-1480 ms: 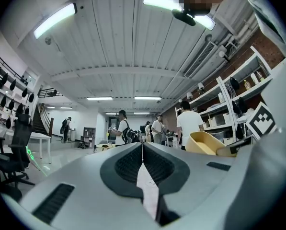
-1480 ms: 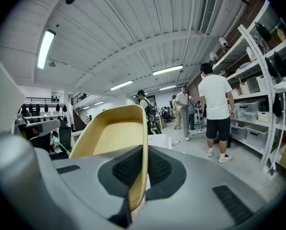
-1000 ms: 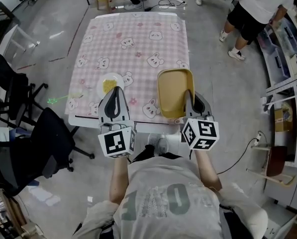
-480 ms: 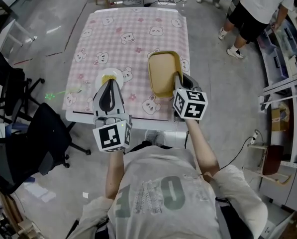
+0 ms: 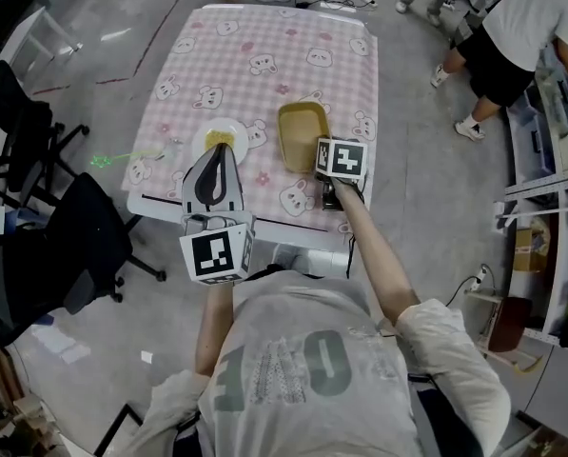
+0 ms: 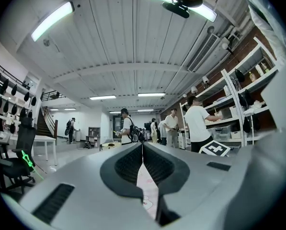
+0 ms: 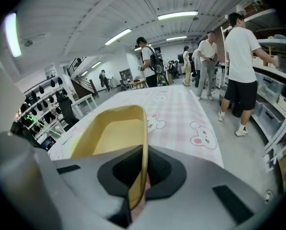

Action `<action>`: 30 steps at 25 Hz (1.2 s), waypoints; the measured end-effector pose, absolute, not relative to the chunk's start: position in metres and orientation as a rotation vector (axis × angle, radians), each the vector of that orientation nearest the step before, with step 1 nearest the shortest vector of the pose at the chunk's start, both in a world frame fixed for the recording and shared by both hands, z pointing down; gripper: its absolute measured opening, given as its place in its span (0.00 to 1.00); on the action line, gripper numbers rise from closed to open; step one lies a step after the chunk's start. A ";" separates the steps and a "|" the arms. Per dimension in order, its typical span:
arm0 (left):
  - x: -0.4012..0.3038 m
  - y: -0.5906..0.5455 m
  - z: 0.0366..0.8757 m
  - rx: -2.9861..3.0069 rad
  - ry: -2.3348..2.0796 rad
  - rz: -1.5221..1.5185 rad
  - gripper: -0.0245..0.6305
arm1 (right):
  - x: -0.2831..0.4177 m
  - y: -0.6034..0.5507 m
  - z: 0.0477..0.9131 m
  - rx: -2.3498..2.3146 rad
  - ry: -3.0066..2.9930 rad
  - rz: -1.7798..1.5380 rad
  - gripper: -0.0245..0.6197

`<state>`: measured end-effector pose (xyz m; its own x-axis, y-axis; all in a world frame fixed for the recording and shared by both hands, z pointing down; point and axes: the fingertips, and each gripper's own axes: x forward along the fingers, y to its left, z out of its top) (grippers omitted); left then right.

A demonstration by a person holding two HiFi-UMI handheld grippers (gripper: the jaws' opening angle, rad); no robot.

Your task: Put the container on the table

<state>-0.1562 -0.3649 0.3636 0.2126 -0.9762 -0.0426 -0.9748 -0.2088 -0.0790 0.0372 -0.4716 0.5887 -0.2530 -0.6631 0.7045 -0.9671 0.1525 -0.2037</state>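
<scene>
- Jaws of R gripper [image 7: 142, 174] clamped on near rim of yellow container [image 7: 115, 131], wall pinched btwn pads.
- Container low over near-right part of pink bunny-print table [image 5: 264, 74]; resting or just above, can't tell.
- L gripper [image 6: 142, 150] jaws pressed together at tips, empty.
- Held above table's near edge, tip just beside white plate [image 5: 210, 137] w/ yellow food.
- Plate left of container, apart.
- Person [image 5: 517, 27] standing off table's far-right corner.
</scene>
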 end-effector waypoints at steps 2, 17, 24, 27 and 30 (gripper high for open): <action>-0.159 -0.365 0.365 -2.374 1.929 -0.033 0.08 | 0.034 -0.475 0.599 1.529 -1.952 0.907 0.09; -0.176 -0.365 0.379 -2.390 1.978 -0.068 0.08 | 0.029 -0.480 0.626 1.488 -1.889 0.891 0.09; -0.179 -0.367 0.372 -2.373 1.981 -0.040 0.08 | 0.028 -0.492 0.605 1.506 -1.975 0.879 0.10; -0.176 -0.368 0.370 -2.377 1.967 -0.037 0.08 | 0.028 -0.498 0.582 1.522 -2.038 0.845 0.23; -0.173 -0.369 0.367 -2.381 1.957 -0.029 0.08 | 0.030 -0.502 0.544 1.586 -2.118 0.771 0.23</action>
